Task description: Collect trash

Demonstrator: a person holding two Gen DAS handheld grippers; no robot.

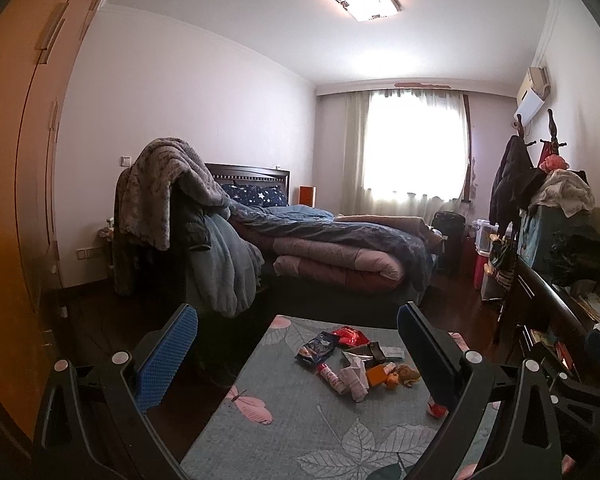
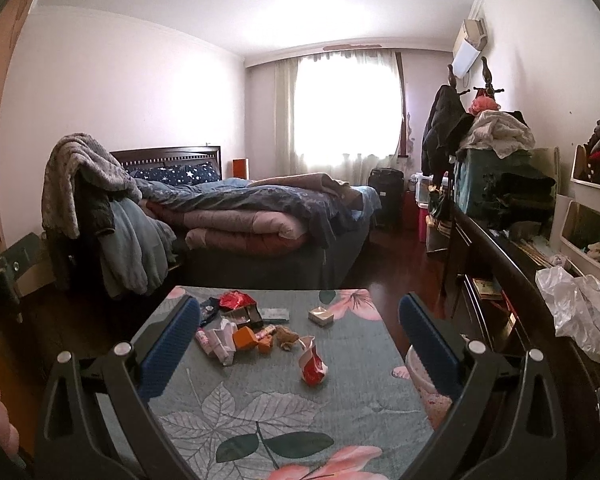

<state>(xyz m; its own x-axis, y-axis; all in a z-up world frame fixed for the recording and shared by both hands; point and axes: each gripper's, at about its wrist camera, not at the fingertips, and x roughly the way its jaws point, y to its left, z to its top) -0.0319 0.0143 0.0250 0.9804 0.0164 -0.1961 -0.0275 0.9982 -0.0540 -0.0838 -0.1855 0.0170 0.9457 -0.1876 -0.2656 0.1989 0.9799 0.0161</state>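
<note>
The left hand-held gripper and the right hand-held gripper are both hovering with jaws wide apart, holding nothing, above the counter with the leaf-print cloth. The trash pile is lying mid-counter, a crushed red-and-white carton just beside it. A pale cup, possibly more trash, is sitting behind 1 right finger. Starting with the lone carton, pinching across its crumpled waist, is looking wisest.
</note>
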